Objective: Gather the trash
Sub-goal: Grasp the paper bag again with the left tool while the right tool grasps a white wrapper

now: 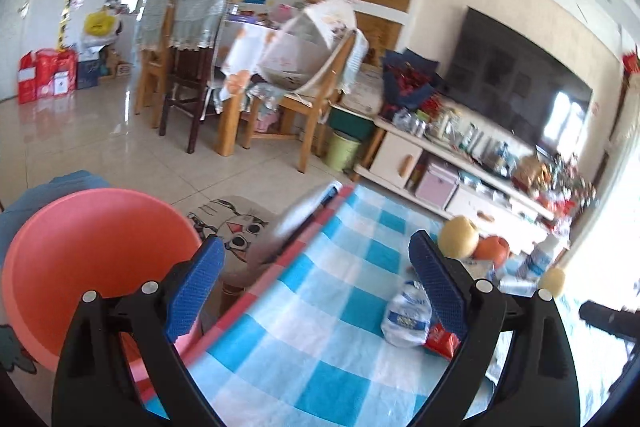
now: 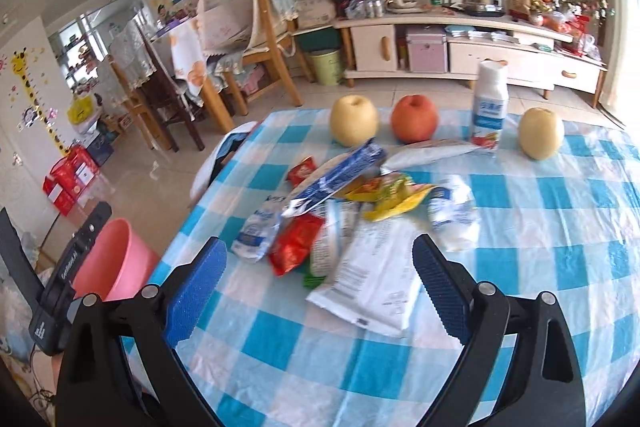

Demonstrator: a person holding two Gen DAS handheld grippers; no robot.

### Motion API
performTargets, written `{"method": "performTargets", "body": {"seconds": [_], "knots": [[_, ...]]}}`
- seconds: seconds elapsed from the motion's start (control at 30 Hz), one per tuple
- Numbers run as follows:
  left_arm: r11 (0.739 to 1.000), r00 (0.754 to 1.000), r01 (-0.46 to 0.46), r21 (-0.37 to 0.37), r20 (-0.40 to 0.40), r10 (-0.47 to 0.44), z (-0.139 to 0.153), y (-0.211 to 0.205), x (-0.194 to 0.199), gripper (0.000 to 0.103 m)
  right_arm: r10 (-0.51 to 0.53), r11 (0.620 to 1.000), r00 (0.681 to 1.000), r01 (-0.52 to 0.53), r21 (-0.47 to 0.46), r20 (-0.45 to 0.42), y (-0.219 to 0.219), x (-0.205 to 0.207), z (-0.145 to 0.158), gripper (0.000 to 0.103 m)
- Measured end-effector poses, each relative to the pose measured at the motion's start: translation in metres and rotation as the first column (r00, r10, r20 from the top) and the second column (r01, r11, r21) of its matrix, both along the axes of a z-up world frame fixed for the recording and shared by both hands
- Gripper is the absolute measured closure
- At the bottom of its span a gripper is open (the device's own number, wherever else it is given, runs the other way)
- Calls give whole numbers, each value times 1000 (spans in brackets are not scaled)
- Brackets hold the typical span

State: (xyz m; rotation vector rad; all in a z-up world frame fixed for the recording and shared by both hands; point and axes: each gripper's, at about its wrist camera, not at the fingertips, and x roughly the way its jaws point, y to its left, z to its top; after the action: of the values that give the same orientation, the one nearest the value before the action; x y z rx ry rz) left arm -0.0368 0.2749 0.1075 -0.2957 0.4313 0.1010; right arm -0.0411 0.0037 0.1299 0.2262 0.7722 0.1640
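left gripper (image 1: 316,275) agape, empty, beside pink bucket (image 1: 96,267); right gripper (image 2: 320,277) agape, empty, over wrapper pile (image 2: 348,211).

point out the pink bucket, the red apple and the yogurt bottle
pink bucket (image 2: 120,259), right wrist view, outer wall.
red apple (image 2: 414,119), right wrist view, front of the skin.
yogurt bottle (image 2: 490,103), right wrist view, label on the body.

Left wrist cam sits low at the table's left edge, facing across the checked tablecloth (image 1: 320,307) twd the TV wall, pink bucket (image 1: 92,267) close at its left below table level. Right wrist cam looks from the near side straight over the wrapper pile (image 2: 352,223), close up, fruit behind. Both share the cloth, crumpled white wrapper (image 1: 406,315) (image 2: 256,231), dining chairs and TV cabinet (image 2: 460,43).
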Motion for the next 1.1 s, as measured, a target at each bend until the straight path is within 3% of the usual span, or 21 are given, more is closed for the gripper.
{"method": "performTargets", "body": {"seconds": [0.17, 0.3, 0.5, 0.7, 0.87, 0.97, 1.03, 1.1], "knots": [[989, 994, 84, 120, -78, -75, -2, -41, 10, 9, -65, 998, 998, 65, 27, -5, -39, -2, 2, 9], [978, 978, 173, 116, -138, -157, -9, -68, 20, 9, -116, 992, 993, 117, 51, -22, -69, -2, 3, 9], [946, 948, 303, 112, -135, -288, -12, -99, 41, 9, -169, 982, 985, 172, 79, -42, -108, 3, 5, 9], [866, 865, 492, 89, -162, -475, -19, -128, 90, 9, -171, 969, 982, 182, 166, -82, -134, 23, -6, 9], [782, 773, 622, 41, -193, -605, -29, -144, 123, 9, -158, 942, 981, 184, 283, -110, -147, 52, -25, 9], [764, 748, 645, 20, -222, -625, -39, -150, 143, 9, -126, 904, 983, 170, 393, -134, -150, 70, -42, 9], [746, 721, 665, -33, -229, -654, -45, -150, 155, 9, -110, 886, 984, 162, 435, -142, -147, 82, -51, 10], [726, 695, 685, -58, -248, -675, -52, -156, 165, 9, -109, 874, 983, 166, 457, -149, -147, 95, -59, 18]]}}
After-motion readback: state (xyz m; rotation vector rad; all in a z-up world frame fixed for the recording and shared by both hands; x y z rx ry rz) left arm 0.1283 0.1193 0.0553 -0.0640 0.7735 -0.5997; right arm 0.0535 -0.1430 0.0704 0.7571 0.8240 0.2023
